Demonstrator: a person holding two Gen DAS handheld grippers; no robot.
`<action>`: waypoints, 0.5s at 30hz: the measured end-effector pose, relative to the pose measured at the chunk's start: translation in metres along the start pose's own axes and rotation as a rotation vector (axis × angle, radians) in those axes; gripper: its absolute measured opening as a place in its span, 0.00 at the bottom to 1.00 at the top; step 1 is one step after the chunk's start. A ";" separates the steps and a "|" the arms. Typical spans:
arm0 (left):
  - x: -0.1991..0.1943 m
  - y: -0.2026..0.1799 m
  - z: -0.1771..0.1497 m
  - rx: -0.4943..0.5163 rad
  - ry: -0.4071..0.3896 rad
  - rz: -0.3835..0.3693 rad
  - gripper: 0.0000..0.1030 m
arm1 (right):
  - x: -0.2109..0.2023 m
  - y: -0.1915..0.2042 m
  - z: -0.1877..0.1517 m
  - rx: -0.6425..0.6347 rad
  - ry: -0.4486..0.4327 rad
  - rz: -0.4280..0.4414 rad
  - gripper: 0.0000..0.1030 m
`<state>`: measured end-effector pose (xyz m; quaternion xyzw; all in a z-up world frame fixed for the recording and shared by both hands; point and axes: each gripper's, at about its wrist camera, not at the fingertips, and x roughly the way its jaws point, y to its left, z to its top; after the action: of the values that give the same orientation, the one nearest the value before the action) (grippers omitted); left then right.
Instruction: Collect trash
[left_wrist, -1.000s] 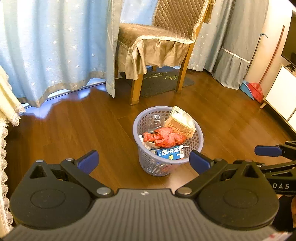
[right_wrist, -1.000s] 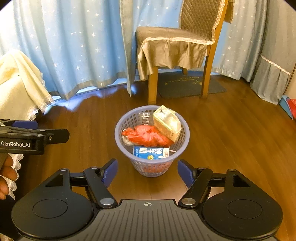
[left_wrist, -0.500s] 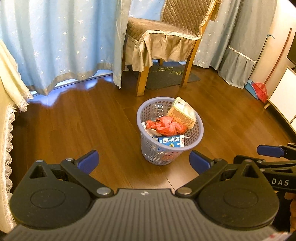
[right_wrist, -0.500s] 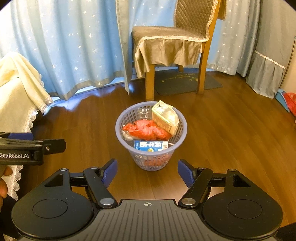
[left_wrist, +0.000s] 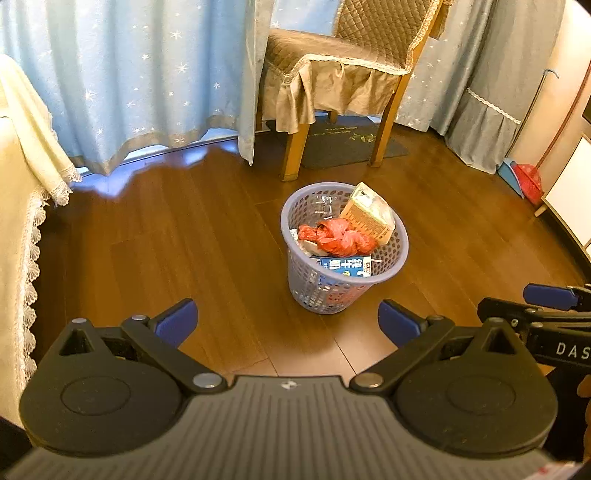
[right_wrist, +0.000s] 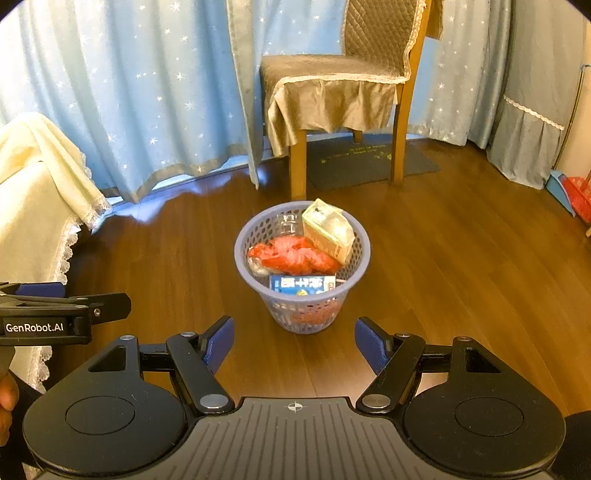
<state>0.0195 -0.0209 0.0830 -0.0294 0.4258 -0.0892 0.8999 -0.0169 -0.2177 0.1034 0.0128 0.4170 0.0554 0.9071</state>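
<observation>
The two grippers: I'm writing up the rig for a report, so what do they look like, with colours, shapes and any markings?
Both are alike: the left gripper and right gripper have black linkage arms with silver pivot pins, round black discs at each side, a ribbed grey body, and blue pads on the fingers. Seen side-on, one reads "GenRobot.AI" in white, the other "DAS". No cables or sleeves can be made out.

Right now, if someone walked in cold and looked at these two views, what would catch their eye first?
Most likely the lavender basket standing on the wooden floor mid-room, full of trash: a crumpled red plastic bag, a beige carton sticking up at the back, a blue carton at the front. Behind it stands a chair with a brown cover, before star-dotted blue curtains. Both tools, left tool and right tool, are open and empty.
</observation>
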 end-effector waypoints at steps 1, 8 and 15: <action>-0.001 0.000 -0.001 -0.005 0.004 -0.003 0.99 | 0.000 0.000 -0.001 0.006 0.004 0.004 0.67; -0.009 -0.008 -0.009 0.026 0.012 0.017 0.99 | -0.008 0.004 -0.002 0.002 0.002 0.006 0.67; -0.014 -0.010 -0.010 0.027 0.013 0.020 0.99 | -0.013 0.005 -0.003 -0.002 -0.002 0.004 0.67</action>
<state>0.0012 -0.0280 0.0886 -0.0122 0.4307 -0.0864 0.8983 -0.0284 -0.2140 0.1117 0.0127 0.4161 0.0576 0.9074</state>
